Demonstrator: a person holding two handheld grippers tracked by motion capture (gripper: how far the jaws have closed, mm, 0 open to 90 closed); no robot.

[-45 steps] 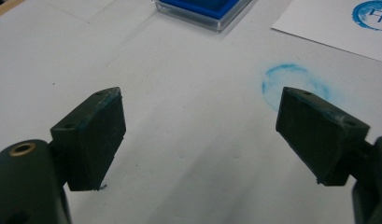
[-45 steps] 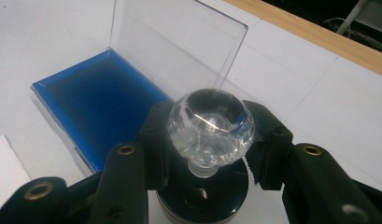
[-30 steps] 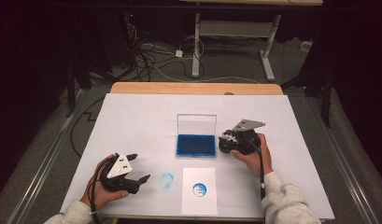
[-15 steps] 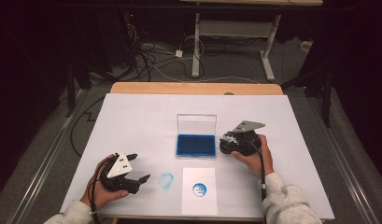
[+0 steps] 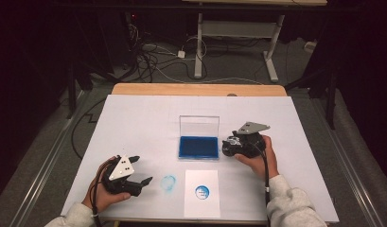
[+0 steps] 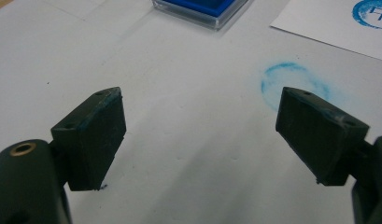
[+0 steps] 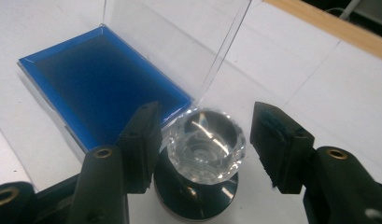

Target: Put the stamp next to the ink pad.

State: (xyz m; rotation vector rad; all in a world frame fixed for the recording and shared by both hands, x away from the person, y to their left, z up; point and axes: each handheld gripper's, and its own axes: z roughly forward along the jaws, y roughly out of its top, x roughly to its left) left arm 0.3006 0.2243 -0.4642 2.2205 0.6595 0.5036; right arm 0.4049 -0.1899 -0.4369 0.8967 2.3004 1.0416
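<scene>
A dark room with cables on the floor lies behind a table [image 5: 134, 118] covered in white. Near its middle sits an ink pad [image 5: 197, 146], a shallow clear case whose lid [image 5: 199, 126] stands upright at the far edge; the tray holds a deep blue pad that fills it to the rim. In the right gripper view the same ink pad [image 7: 104, 79] lies just beside the stamp [image 7: 205, 156], which stands upright on the table on a round dark base with a faceted clear knob on top, close to the case's near corner.

The right gripper [image 5: 231, 146] sits at the case's right side. Its jaws have just been opening and now stand apart on either side of the knob, a gap showing on the right side; the left pad is close to the glass, and whether it touches I cannot tell.

The left gripper [image 5: 139, 171] rests near the front left, jaws spread wide with nothing between them. Just beside it a faint blue smudge [image 5: 168, 182] marks the cover, and a paper [image 5: 202, 194] bears a round blue print [image 5: 201, 191].
</scene>
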